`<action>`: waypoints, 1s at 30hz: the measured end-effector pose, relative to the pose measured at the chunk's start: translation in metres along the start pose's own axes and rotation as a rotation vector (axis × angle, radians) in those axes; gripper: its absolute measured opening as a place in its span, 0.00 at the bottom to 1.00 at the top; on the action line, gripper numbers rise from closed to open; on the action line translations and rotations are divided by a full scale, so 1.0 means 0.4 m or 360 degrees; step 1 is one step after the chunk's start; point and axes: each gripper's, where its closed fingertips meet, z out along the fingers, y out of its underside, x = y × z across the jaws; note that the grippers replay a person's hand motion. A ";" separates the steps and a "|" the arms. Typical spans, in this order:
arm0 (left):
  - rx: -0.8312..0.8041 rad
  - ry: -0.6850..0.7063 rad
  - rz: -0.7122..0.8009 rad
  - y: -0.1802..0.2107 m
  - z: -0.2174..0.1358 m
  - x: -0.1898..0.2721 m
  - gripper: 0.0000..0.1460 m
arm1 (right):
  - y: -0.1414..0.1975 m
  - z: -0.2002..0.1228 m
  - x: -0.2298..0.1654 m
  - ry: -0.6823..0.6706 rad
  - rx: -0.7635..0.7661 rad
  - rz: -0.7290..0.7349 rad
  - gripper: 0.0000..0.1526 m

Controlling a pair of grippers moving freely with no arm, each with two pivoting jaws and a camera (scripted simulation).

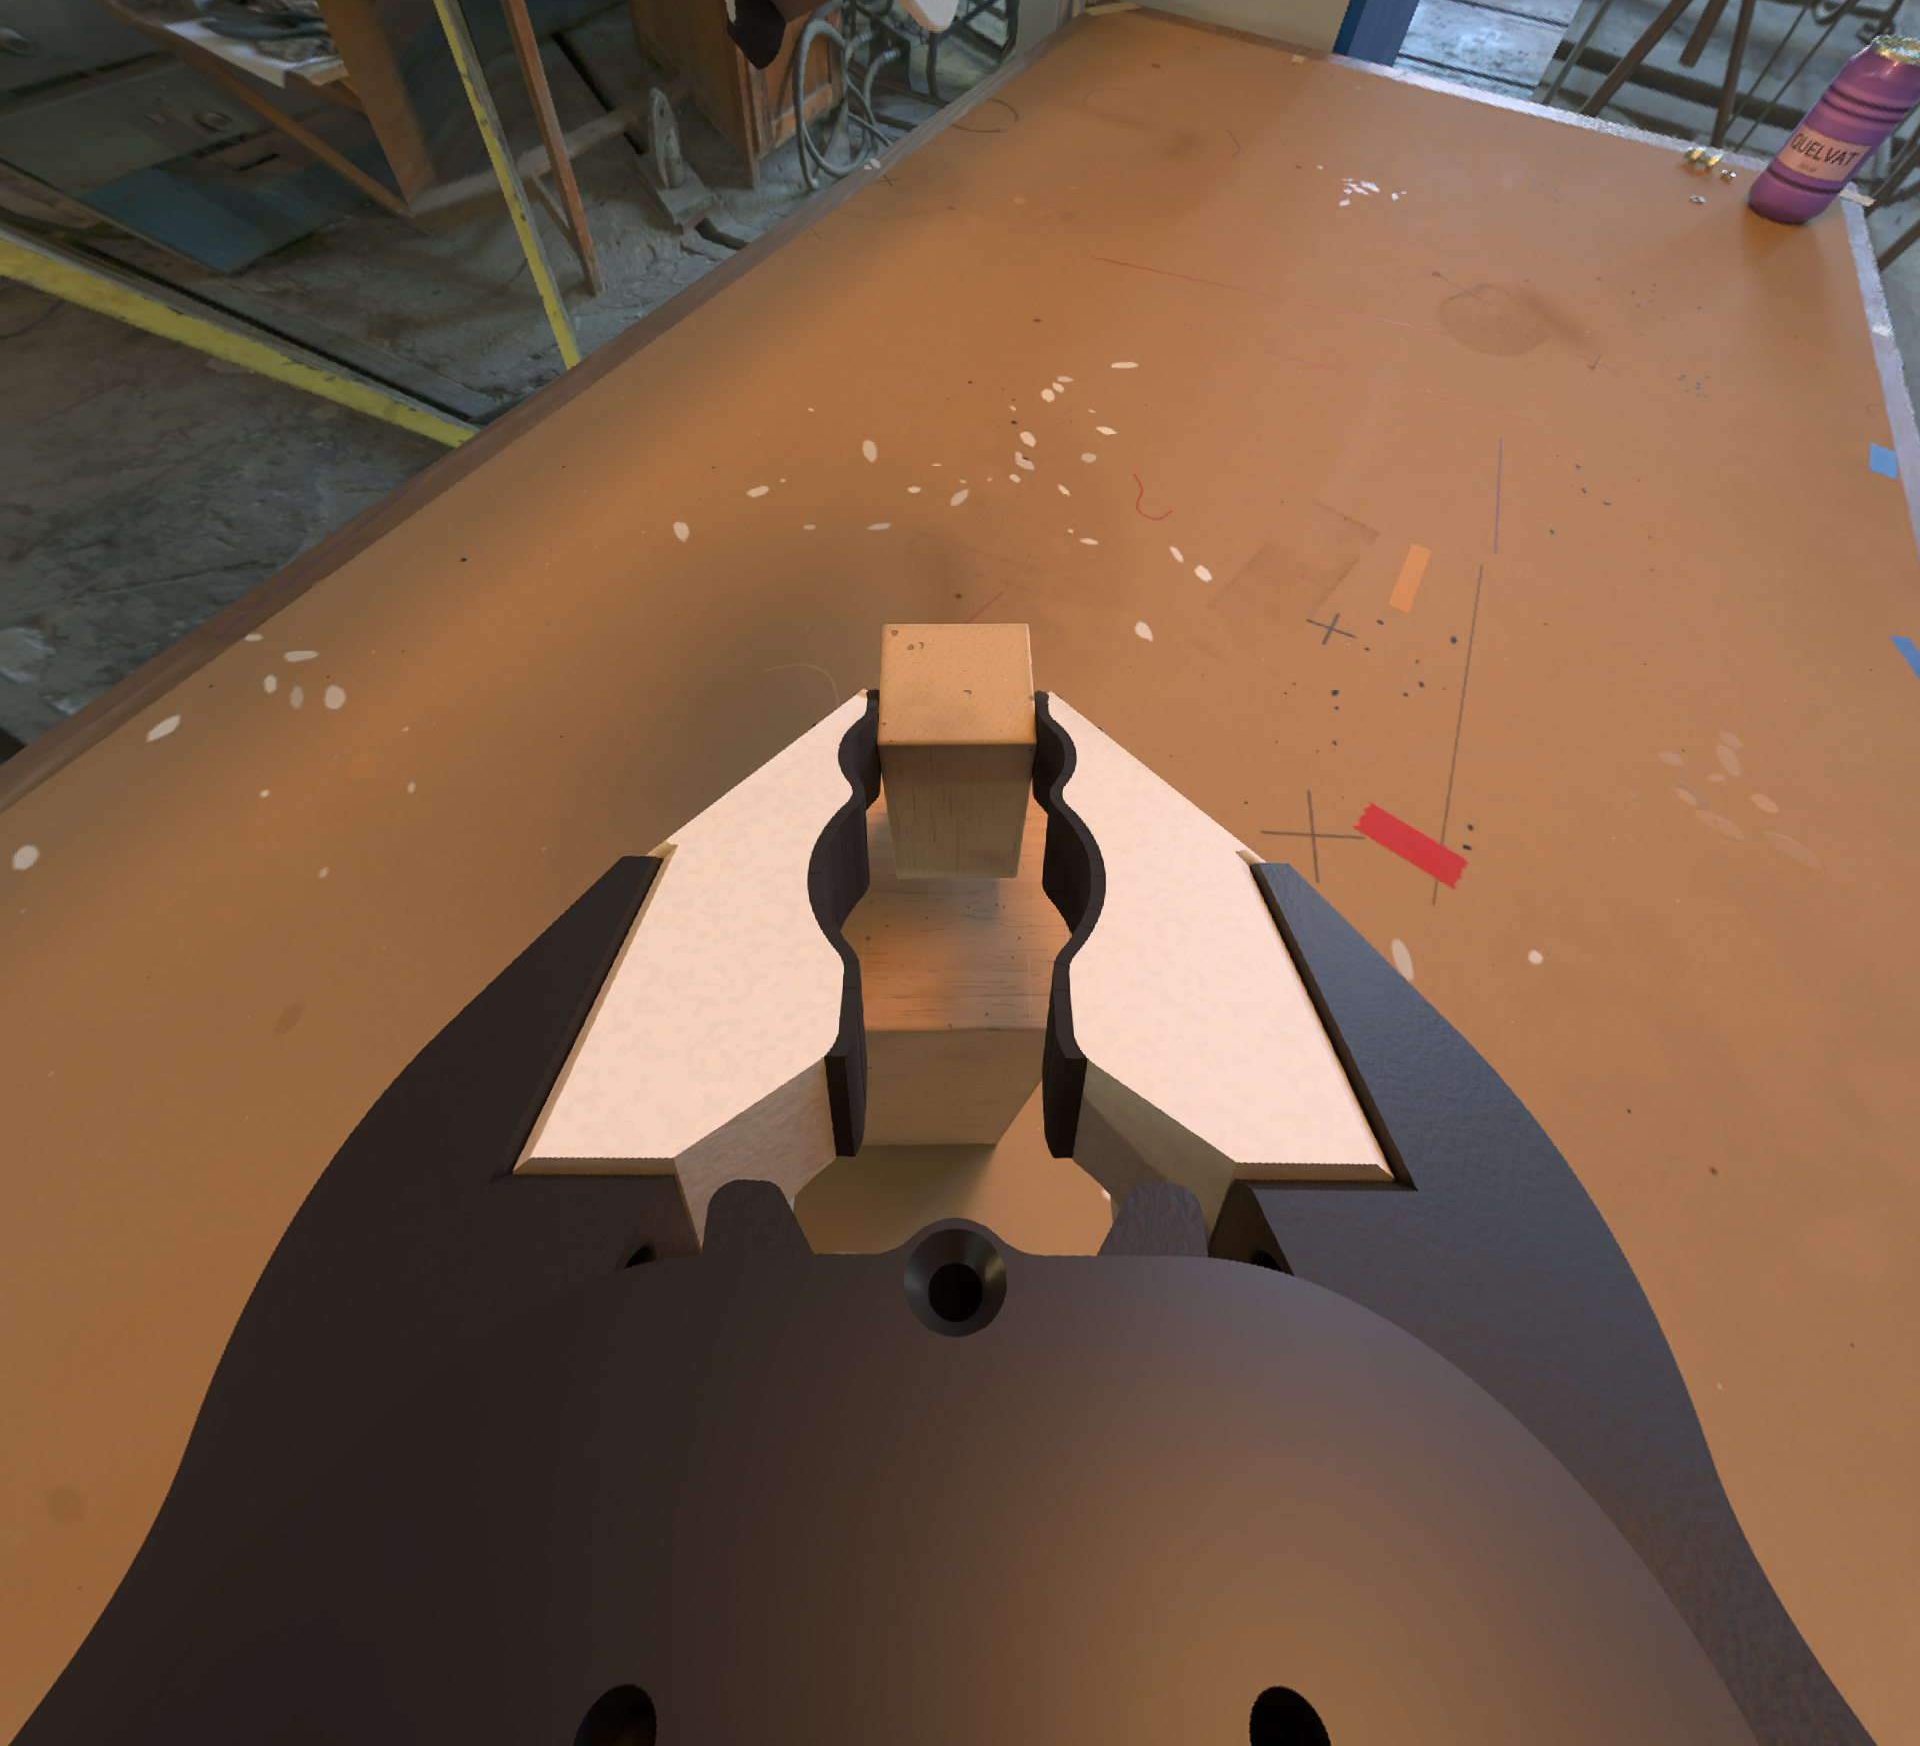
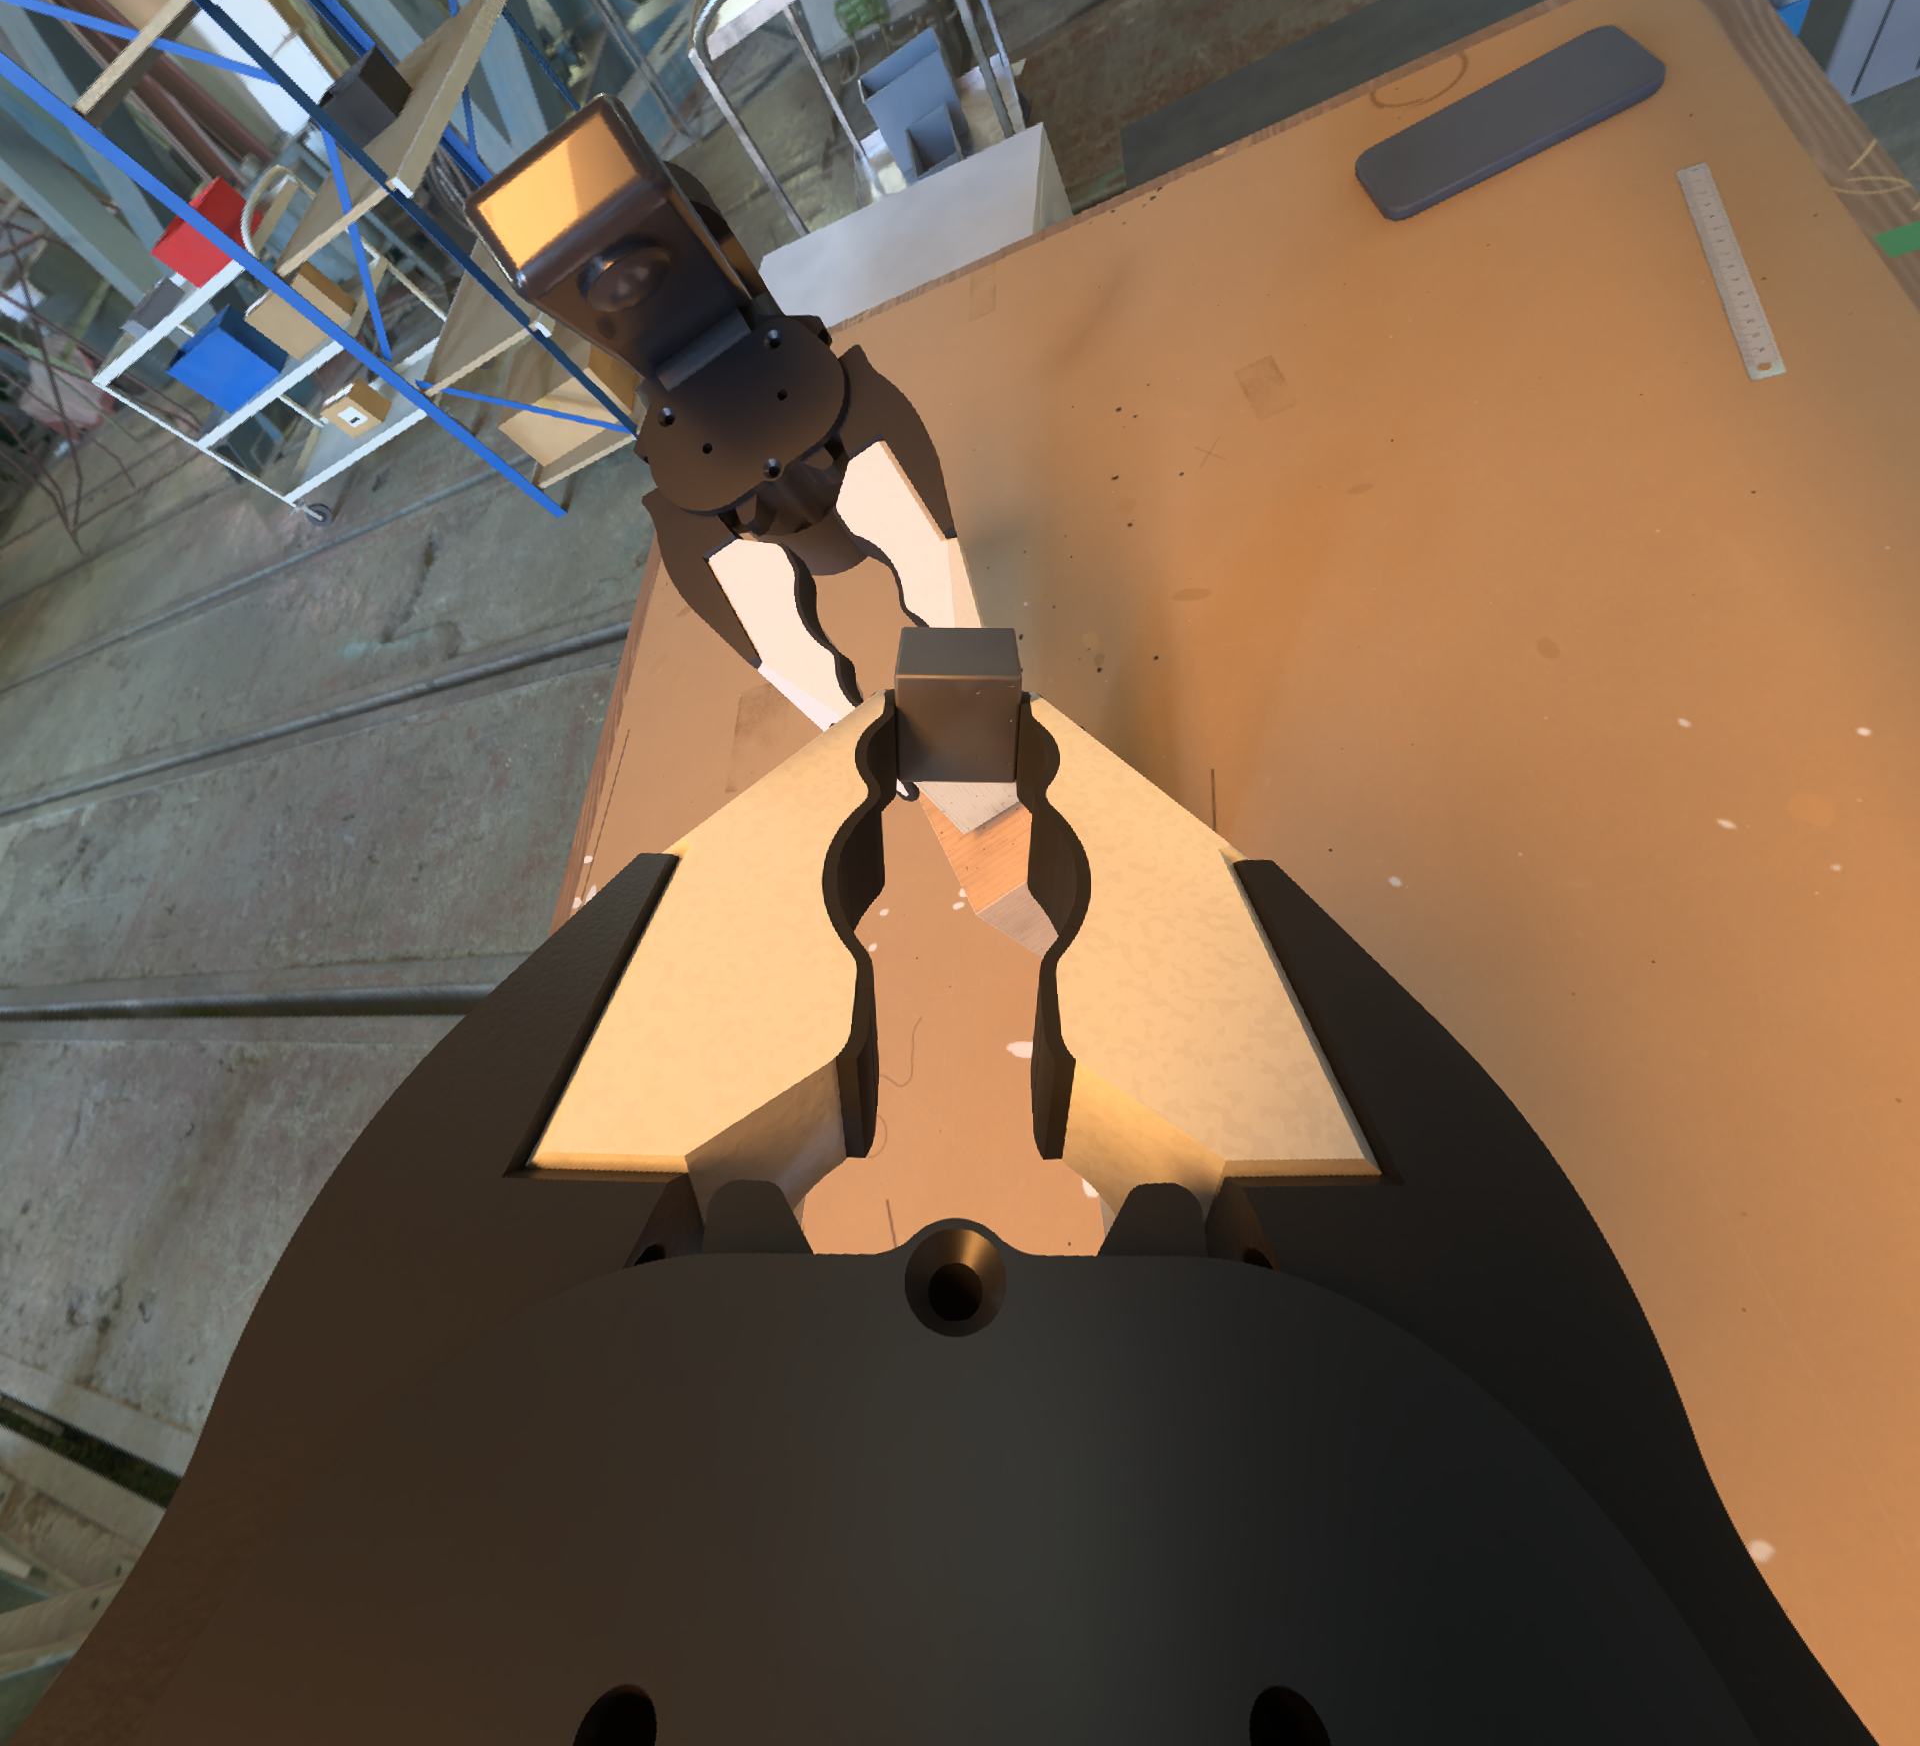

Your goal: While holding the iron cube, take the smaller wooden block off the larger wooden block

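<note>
In the left wrist view my left gripper (image 1: pixel 956 732) is shut on the smaller wooden block (image 1: pixel 956 746), held upright at the fingertips. The larger wooden block (image 1: pixel 956 995) lies right below it between my fingers. I cannot tell whether the two blocks touch. In the right wrist view my right gripper (image 2: pixel 956 725) is shut on the dark iron cube (image 2: pixel 956 709) and holds it above the table. Under the cube, part of the larger wooden block (image 2: pixel 1000 870) shows. The left gripper's body (image 2: pixel 748 439) hangs beyond the cube, its fingertips hidden behind it.
The orange table's left edge (image 1: pixel 416 491) runs close by, with floor beyond. A purple can (image 1: pixel 1834 138) stands at the far right corner. A dark grey flat pad (image 2: pixel 1507 122) and a metal ruler (image 2: pixel 1730 273) lie farther off. A red tape strip (image 1: pixel 1411 844) lies on the table.
</note>
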 end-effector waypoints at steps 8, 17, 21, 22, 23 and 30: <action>-0.0019 0.0039 0.0004 -0.004 -0.001 0.005 0.19 | 0.010 -0.009 0.000 0.0032 0.0038 -0.0008 0.14; -0.0030 0.0049 0.0011 -0.007 -0.002 0.005 0.19 | 0.021 -0.013 -0.008 0.0009 0.0002 -0.0006 0.14; -0.0039 0.0053 0.0021 -0.008 -0.002 0.008 0.19 | 0.024 -0.015 -0.014 0.0021 -0.0136 -0.0068 0.14; -0.0041 0.0054 0.0023 -0.008 -0.002 0.008 0.19 | 0.020 -0.015 -0.018 0.0027 -0.0167 -0.0094 0.14; -0.0043 0.0055 0.0025 -0.008 -0.003 0.009 0.19 | 0.016 -0.016 -0.023 0.0028 -0.0200 -0.0117 0.14; -0.0047 0.0054 0.0026 -0.010 -0.003 0.011 0.19 | 0.005 -0.009 -0.042 0.0089 -0.0445 -0.0293 0.14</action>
